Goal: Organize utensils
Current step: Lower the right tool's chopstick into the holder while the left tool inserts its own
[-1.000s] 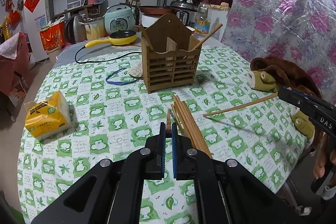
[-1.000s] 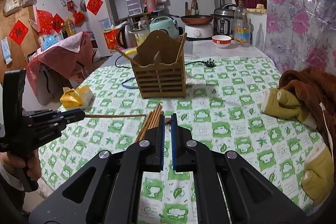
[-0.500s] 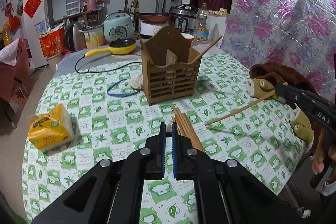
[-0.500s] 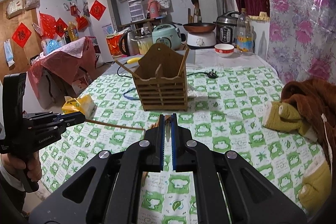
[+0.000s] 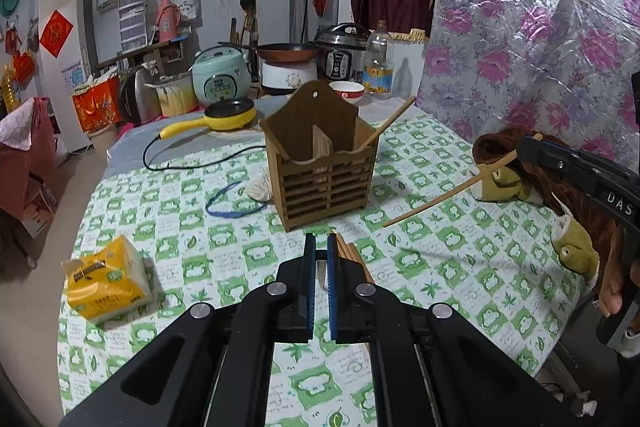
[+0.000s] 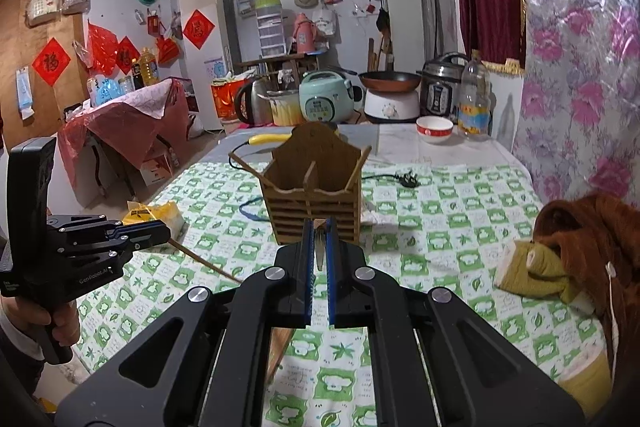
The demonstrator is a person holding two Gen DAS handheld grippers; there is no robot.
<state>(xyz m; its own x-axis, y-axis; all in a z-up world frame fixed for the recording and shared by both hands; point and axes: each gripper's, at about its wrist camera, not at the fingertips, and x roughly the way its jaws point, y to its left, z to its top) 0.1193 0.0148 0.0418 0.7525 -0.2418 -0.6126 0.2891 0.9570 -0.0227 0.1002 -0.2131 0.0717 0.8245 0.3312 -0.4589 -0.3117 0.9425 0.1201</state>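
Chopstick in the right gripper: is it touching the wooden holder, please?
Apart. Left wrist view: the chopstick in the right gripper ends short of the wooden holder, with tablecloth showing between them.

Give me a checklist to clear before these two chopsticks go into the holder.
1. Right gripper shut on the right-held chopstick: ok.
2. Left gripper shut on the left-held chopstick: ok.
3. Wooden holder standing upright: ok.
4. Room in the holder: ok; only two leaning chopsticks show in it.
5. Held chopsticks brought over the holder's opening: not ok; both point low and stop short of it.
6. Loose chopsticks all collected: not ok; a bundle lies on the tablecloth.
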